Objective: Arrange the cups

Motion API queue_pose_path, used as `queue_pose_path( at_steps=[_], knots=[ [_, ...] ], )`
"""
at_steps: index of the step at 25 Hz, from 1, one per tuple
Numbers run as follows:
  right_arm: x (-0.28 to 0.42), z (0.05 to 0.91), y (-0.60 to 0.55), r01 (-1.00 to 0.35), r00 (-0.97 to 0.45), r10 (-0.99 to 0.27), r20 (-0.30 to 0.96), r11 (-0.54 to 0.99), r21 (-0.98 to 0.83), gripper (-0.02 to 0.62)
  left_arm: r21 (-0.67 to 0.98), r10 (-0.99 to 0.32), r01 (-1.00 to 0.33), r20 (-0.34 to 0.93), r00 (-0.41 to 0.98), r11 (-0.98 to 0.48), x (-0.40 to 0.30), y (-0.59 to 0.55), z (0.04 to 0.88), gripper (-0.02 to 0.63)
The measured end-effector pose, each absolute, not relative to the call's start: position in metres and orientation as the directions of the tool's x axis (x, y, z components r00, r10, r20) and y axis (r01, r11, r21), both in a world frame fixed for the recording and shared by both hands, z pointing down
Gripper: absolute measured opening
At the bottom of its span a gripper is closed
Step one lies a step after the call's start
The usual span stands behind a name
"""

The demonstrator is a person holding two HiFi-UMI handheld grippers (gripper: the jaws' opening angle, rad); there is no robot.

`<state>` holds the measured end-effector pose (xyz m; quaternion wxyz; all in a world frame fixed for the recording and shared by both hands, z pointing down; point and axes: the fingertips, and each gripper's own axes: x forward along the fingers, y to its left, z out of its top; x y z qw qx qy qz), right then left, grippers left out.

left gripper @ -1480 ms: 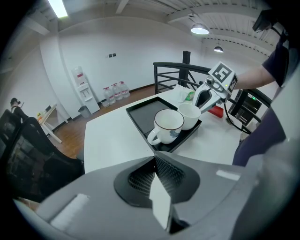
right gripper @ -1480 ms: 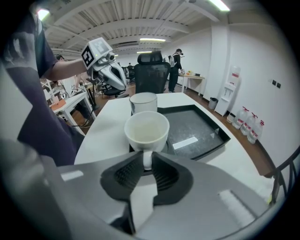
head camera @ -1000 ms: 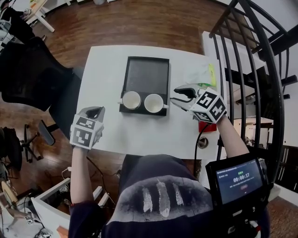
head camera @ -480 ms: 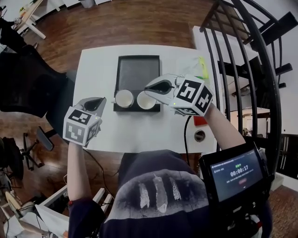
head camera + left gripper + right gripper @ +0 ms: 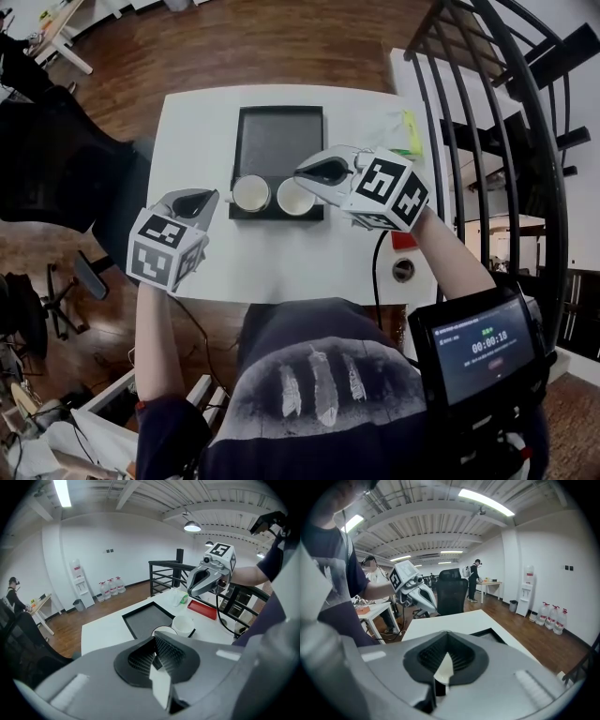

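Two white cups [image 5: 250, 193] [image 5: 294, 198] stand side by side on the near edge of a black tray [image 5: 277, 141] on the white table [image 5: 187, 131]. My right gripper [image 5: 302, 174] hovers above the right cup, shut with nothing in it. Off the table's left side, my left gripper [image 5: 208, 197] is held beside the tray, shut and empty. The left gripper view shows both cups [image 5: 183, 624] [image 5: 161, 631] past its shut jaws, with the right gripper [image 5: 199, 581] above them. Over its own shut jaws, the right gripper view looks at the left gripper [image 5: 417, 592].
A green and white packet [image 5: 398, 131] lies at the table's far right corner. A red tray [image 5: 202, 610] sits beside the table. A black office chair [image 5: 56, 159] stands left of it, a black stair railing [image 5: 487, 112] right. A screen device [image 5: 483, 352] hangs at my chest.
My right gripper has shut and moved left and up, from beside the tray to above the right cup. My left gripper rose a little. The cups stayed put.
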<state>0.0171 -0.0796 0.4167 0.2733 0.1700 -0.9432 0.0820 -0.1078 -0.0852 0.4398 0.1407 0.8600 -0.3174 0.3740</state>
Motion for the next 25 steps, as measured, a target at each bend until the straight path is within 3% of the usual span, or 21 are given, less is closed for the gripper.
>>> queue_pose_path(
  at_steps=[25],
  knots=[
    [0.02, 0.417, -0.087, -0.437, -0.797, -0.346, 0.495, 0.896, -0.079, 0.005, 0.007, -0.416, -0.616, 0.732, 0.54, -0.788, -0.091, -0.075, 0.436, 0.015]
  ],
)
